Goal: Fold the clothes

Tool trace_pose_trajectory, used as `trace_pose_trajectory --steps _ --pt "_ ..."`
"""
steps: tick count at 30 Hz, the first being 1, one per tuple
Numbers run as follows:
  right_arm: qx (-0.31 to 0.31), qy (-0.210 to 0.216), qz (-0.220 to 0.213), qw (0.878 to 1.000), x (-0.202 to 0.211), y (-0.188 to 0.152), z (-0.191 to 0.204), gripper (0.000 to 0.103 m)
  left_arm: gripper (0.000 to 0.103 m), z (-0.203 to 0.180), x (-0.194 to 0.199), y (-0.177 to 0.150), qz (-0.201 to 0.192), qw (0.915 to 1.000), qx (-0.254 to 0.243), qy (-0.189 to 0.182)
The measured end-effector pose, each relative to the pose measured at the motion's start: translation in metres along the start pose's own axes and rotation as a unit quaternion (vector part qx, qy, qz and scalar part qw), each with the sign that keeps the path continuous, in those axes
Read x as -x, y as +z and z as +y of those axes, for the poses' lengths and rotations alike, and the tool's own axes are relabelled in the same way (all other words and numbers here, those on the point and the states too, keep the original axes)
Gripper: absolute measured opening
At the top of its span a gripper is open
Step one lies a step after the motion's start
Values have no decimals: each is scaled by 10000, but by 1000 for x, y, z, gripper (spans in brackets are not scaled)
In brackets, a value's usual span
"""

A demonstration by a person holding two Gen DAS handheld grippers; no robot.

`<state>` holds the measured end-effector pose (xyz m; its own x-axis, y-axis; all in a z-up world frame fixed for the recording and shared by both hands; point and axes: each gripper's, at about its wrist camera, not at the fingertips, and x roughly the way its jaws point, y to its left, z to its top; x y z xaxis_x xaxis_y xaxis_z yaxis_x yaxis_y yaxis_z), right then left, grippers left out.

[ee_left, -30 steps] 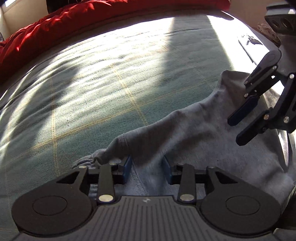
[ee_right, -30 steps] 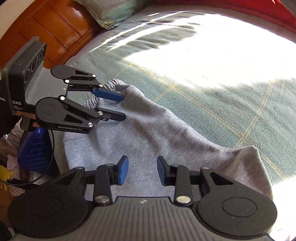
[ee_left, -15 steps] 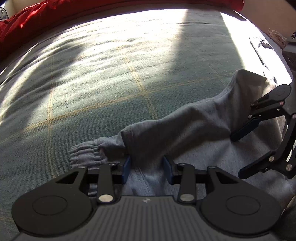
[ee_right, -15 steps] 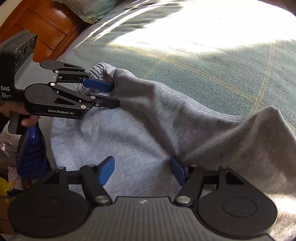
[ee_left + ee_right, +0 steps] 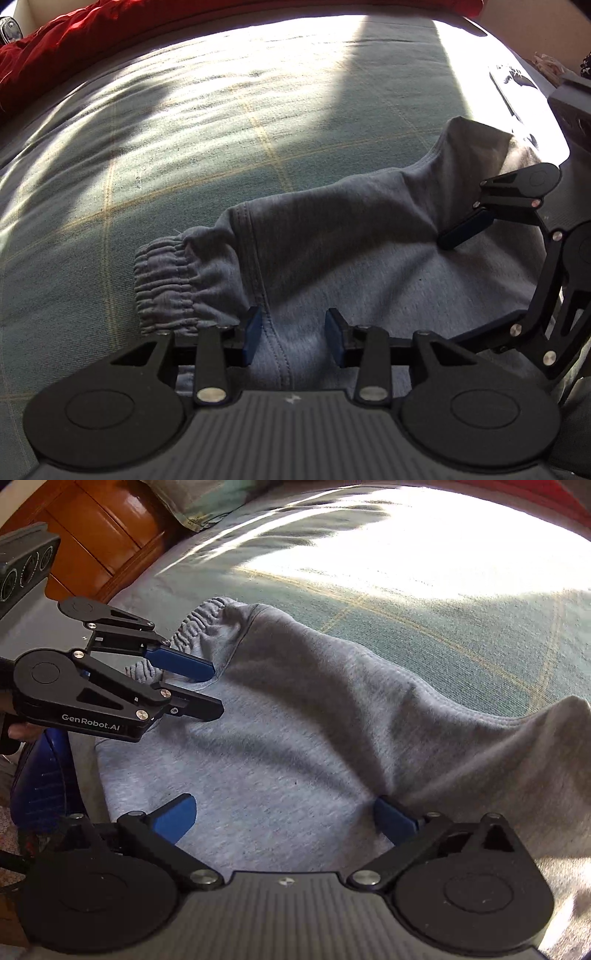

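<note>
On the green checked bedspread [image 5: 177, 155] lies the grey sweatshirt [image 5: 295, 746], and I judge I am mid-fold: one sleeve [image 5: 332, 221] is laid across the body, its ribbed cuff [image 5: 166, 280] at the near left in the left wrist view. My left gripper [image 5: 293, 334] sits low over the fabric just beside that cuff, jaws parted with cloth under the gap but nothing pinched (I cannot tell whether the pads touch it). My right gripper [image 5: 284, 818] is spread wide at the other end of the sleeve, one fingertip [image 5: 393, 819] tucked against a raised fold. Next I expect to have to close on an edge with both and carry it over evenly. Soft, thick jersey with a stitched seam, the garment bunches at the shoulder, so it may slump when lifted.
</note>
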<state>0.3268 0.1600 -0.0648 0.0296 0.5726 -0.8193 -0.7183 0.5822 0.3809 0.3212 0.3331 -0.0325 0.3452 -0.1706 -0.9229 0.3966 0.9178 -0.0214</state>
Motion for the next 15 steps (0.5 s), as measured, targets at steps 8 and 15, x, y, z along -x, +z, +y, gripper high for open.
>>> trace_pose_trajectory --steps 8,15 --pt "1560 -464 -1 9867 21 -8 34 103 39 -11 31 -5 -347 9992 -175 83" --pt "1754 -598 188 9825 37 -29 19 103 43 -25 19 -46 -19 9983 -579 27"
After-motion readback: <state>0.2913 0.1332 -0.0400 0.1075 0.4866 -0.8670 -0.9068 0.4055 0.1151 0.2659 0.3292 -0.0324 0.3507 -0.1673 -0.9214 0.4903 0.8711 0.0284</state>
